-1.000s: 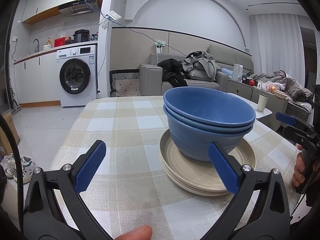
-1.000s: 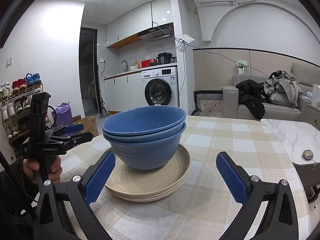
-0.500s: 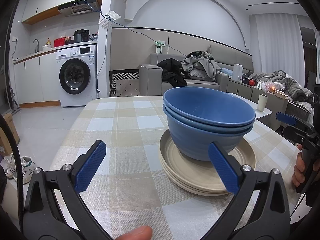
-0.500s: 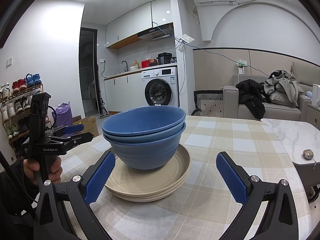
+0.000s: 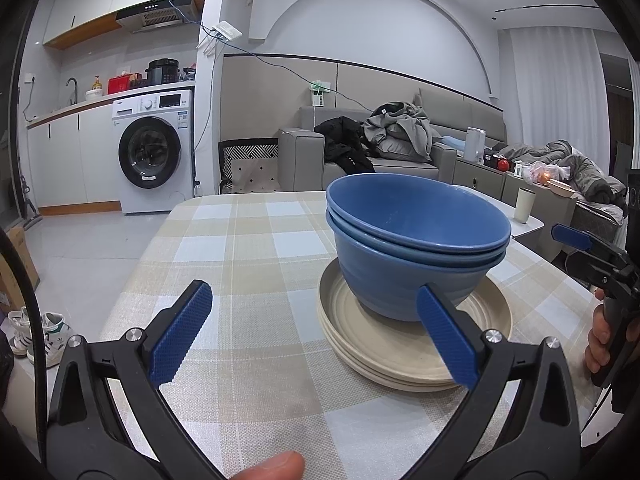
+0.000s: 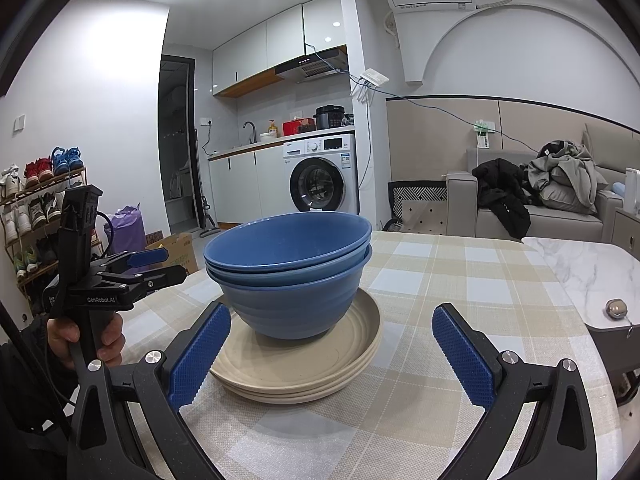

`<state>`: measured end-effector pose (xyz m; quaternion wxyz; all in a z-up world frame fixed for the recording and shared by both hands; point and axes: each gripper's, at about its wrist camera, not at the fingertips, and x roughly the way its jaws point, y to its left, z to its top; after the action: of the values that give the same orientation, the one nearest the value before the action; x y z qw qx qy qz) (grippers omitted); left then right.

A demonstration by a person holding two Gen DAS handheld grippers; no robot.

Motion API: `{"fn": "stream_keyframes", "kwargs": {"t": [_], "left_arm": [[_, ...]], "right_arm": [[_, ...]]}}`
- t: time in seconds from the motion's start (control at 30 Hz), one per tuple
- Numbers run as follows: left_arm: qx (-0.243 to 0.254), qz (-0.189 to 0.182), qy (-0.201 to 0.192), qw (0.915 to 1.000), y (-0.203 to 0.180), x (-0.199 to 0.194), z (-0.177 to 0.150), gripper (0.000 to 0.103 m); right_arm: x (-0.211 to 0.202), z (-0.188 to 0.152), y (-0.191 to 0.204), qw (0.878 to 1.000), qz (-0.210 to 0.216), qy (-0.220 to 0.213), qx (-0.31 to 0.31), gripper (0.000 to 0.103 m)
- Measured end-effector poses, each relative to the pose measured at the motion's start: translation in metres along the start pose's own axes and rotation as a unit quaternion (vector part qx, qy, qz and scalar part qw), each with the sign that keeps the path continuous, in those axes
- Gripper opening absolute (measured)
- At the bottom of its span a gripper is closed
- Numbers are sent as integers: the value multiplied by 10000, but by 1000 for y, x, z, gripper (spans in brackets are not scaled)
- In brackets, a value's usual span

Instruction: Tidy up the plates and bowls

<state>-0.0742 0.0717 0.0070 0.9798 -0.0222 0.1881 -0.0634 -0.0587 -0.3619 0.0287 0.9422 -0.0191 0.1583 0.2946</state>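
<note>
**Bowls nested on the plates**

Blue bowls (image 5: 416, 240) are sitting nested, the top one empty, on a stack of beige plates (image 5: 412, 344) on the checked table (image 5: 248, 248). The left gripper (image 5: 312, 332) and right gripper (image 6: 328, 356) are hovering near the stack, jaws spread wide, gripping nothing.
</note>
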Motion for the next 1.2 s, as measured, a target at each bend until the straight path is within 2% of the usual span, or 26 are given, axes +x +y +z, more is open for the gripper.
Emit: {"fn": "stream_keyframes", "kwargs": {"t": [1.2], "left_arm": [[5,4,-16,10000,0,1,0,102]], "right_arm": [[0,0,1,10000,2,1,-1,103]]}}
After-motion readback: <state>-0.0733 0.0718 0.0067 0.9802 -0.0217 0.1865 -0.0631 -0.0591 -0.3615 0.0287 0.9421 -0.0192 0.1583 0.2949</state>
